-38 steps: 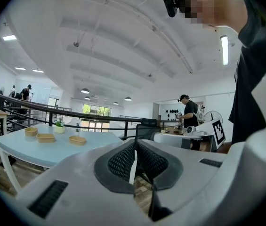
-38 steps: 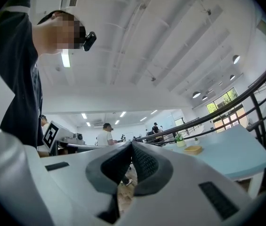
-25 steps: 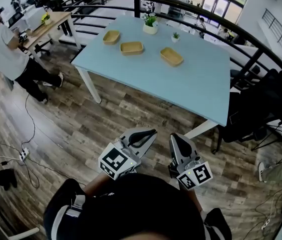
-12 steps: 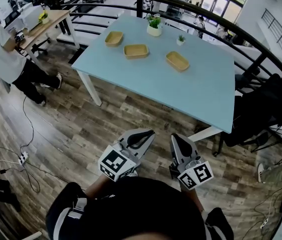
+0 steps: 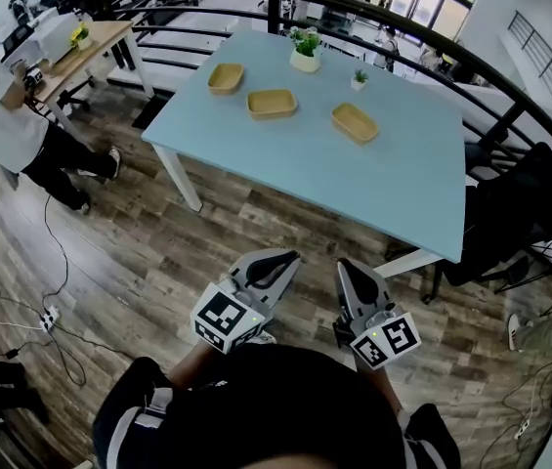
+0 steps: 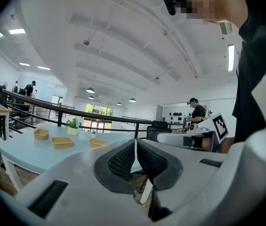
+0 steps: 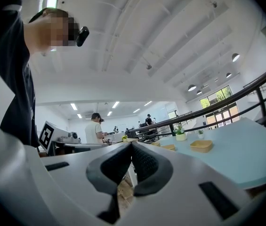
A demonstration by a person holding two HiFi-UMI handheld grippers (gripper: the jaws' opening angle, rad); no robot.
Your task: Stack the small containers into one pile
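Nearest: left hand-held gripper (image 5: 288, 257) and right hand-held gripper (image 5: 345, 265), side by side over the wood floor (image 5: 158, 242), both aimed at the surface (image 5: 354, 179). Each has its jaws pressed together with nothing between them. A strip of floor separates them from the surface's near edge; a power strip (image 5: 49, 318) with cables lies off to the left. On the pale blue surface, well apart from both grippers, three shallow tan containers sit unstacked in a row: left container (image 5: 225, 78), middle container (image 5: 272, 103), right container (image 5: 355, 122). Behind them: larger potted plant (image 5: 305, 51), smaller potted plant (image 5: 359, 78). Beyond: black railing (image 5: 422, 32); far left, a person (image 5: 2, 115) at a wooden desk (image 5: 85, 52).
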